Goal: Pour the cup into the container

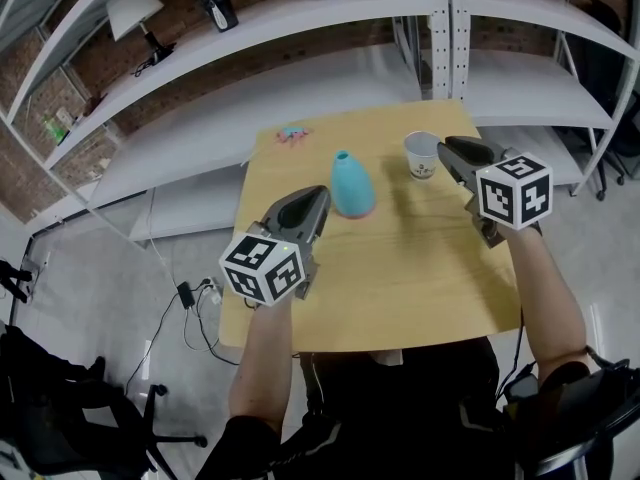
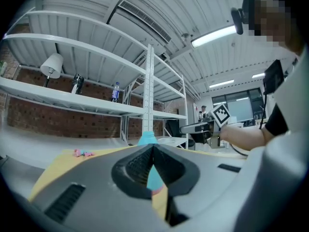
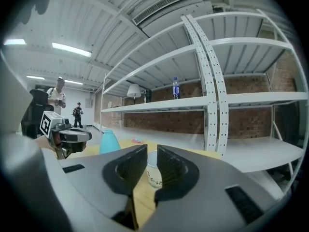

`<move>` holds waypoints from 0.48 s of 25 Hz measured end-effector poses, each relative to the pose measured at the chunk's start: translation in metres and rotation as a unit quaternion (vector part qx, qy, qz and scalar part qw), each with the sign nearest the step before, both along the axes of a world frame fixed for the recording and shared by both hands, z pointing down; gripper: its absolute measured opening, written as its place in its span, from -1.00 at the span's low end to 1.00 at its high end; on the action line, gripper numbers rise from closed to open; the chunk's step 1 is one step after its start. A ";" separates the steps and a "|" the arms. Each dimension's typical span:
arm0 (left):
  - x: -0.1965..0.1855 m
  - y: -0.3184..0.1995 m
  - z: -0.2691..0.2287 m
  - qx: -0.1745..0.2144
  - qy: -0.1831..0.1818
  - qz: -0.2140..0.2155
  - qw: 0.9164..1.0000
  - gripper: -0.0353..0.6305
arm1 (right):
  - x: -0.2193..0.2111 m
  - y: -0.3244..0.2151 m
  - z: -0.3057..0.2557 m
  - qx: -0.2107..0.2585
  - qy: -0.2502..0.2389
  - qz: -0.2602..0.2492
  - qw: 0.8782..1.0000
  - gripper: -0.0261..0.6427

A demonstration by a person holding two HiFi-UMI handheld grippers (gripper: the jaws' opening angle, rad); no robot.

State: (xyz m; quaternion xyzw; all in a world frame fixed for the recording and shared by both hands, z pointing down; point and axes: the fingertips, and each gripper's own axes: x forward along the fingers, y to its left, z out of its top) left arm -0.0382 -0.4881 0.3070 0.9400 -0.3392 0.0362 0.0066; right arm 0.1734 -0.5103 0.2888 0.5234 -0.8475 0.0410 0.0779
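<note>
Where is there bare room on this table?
The near half of the light wooden table is bare, nearer than the light-blue vase-shaped container and white paper cup. The far half is crowded with those and a small pink object.

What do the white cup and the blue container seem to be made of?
The cup looks like paper: matt white, thin rim, small print on its side. The container is smooth matt turquoise with a pink base, likely plastic or silicone; unclear which.
</note>
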 end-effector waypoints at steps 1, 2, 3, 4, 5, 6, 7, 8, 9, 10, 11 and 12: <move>0.002 0.003 -0.002 0.003 0.000 0.001 1.000 -0.89 | 0.001 0.003 -0.001 0.002 -0.004 0.003 1.000 -0.79; 0.004 0.007 -0.005 0.006 0.001 0.002 1.000 -0.89 | 0.002 0.007 -0.002 0.002 -0.008 0.004 1.000 -0.86; 0.006 0.011 -0.007 0.009 0.003 0.003 1.000 -0.89 | 0.002 0.011 -0.001 0.002 -0.011 0.004 1.000 -0.87; 0.007 0.015 -0.008 0.010 0.005 0.003 1.000 -0.89 | 0.002 0.015 -0.001 0.001 -0.014 0.003 1.000 -0.90; 0.008 0.020 -0.010 0.011 0.008 0.003 1.000 -0.89 | 0.001 0.020 0.000 -0.001 -0.016 0.001 1.000 -0.92; 0.009 0.025 -0.012 0.012 0.011 0.002 1.000 -0.89 | -0.001 0.026 0.000 -0.002 -0.017 -0.002 1.000 -0.92; 0.011 0.030 -0.014 0.014 0.013 0.002 1.000 -0.89 | -0.002 0.031 0.000 -0.002 -0.017 -0.004 1.000 -0.92; 0.013 0.035 -0.016 0.015 0.014 0.005 1.000 -0.89 | -0.003 0.037 -0.001 -0.001 -0.017 -0.006 1.000 -0.92; 0.017 0.042 -0.017 0.015 0.014 0.010 1.000 -0.89 | -0.003 0.044 -0.002 -0.001 -0.018 -0.007 1.000 -0.92; 0.021 0.051 -0.017 0.014 0.012 0.017 1.000 -0.89 | -0.003 0.051 -0.002 -0.001 -0.019 -0.008 1.000 -0.92; 0.025 0.061 -0.017 0.014 0.010 0.024 1.000 -0.89 | -0.003 0.060 -0.003 -0.002 -0.020 -0.008 1.000 -0.92; 0.028 0.071 -0.018 0.015 0.008 0.026 1.000 -0.89 | -0.003 0.070 -0.004 -0.001 -0.022 -0.008 1.000 -0.92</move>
